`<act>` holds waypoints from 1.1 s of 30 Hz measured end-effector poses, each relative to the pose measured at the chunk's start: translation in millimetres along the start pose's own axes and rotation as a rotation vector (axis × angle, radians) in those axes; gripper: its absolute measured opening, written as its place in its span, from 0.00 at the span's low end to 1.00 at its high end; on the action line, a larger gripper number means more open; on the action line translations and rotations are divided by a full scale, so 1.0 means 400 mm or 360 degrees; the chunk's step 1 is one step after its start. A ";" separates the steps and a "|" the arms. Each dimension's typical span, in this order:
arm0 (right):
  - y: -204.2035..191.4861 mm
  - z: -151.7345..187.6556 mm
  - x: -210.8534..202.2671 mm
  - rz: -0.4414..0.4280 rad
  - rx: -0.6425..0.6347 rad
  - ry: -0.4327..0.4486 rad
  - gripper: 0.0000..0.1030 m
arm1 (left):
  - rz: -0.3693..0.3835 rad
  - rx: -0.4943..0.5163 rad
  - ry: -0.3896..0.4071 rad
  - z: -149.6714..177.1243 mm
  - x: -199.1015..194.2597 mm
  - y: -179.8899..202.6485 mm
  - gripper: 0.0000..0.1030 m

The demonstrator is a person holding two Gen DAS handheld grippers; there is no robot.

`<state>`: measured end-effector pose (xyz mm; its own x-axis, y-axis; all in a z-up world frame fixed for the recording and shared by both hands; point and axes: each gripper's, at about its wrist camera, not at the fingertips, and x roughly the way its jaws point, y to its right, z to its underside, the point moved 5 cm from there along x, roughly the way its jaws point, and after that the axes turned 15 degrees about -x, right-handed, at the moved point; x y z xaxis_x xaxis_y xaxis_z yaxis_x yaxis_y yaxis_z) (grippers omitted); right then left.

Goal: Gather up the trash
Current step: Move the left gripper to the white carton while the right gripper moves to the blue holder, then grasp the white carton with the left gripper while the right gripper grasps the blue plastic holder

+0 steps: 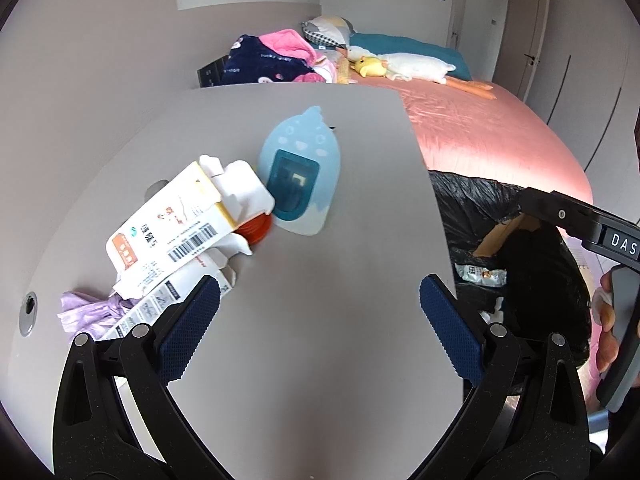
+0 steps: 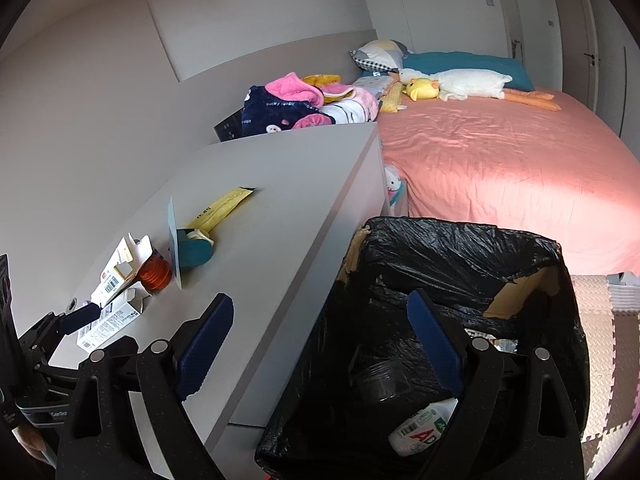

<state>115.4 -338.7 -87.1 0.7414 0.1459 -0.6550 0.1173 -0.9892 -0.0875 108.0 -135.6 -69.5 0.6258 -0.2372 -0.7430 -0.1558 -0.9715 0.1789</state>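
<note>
My left gripper [image 1: 320,300] is open and empty above the grey dresser top [image 1: 300,360]. Left of it lie white cardboard boxes [image 1: 172,228], an orange cap [image 1: 256,228] and a crumpled purple bag [image 1: 88,312]. A light blue clock [image 1: 300,172] stands behind them. My right gripper [image 2: 320,328] is open and empty, over the near edge of the bin with a black bag [image 2: 460,264]. In the bin lie a white bottle [image 2: 420,428] and a dark jar [image 2: 380,380]. A yellow sachet [image 2: 224,208] lies on the dresser [image 2: 280,220] behind the clock [image 2: 188,248].
A bed with a pink sheet [image 2: 500,160] stands beyond the dresser and bin, with plush toys [image 2: 460,84] and a pile of clothes [image 2: 300,108]. Foam floor mats [image 2: 608,320] lie right of the bin. The bin also shows at the right in the left wrist view [image 1: 472,200].
</note>
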 end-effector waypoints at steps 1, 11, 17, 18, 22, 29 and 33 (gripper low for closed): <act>-0.010 -0.003 0.007 -0.0008 -0.0009 -0.0005 0.86 | -0.0009 -0.0011 0.0005 -0.004 0.001 -0.014 0.94; -0.077 -0.019 0.063 -0.0057 -0.0074 -0.0046 0.86 | -0.0134 -0.0040 0.0063 -0.036 0.014 -0.110 0.94; -0.105 -0.031 0.095 -0.0084 -0.0093 -0.0063 0.86 | -0.0202 -0.0005 0.0076 -0.054 0.036 -0.143 0.79; -0.109 -0.034 0.100 -0.0088 -0.0096 -0.0066 0.86 | -0.0218 0.0001 0.0078 -0.057 0.041 -0.148 0.78; -0.126 -0.045 0.123 -0.0104 -0.0108 -0.0075 0.86 | -0.0257 0.0033 0.0075 -0.068 0.061 -0.165 0.76; -0.150 -0.063 0.163 -0.0124 -0.0121 -0.0091 0.86 | -0.0284 0.0071 0.0041 -0.079 0.091 -0.184 0.58; -0.164 -0.076 0.185 -0.0139 -0.0134 -0.0094 0.86 | -0.0295 0.0068 0.0026 -0.085 0.101 -0.197 0.45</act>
<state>182.6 -262.6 -107.0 0.6859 0.2279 -0.6911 0.2366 -0.9679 -0.0844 171.6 -68.9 -91.8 0.6591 -0.0544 -0.7501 -0.0686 -0.9976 0.0121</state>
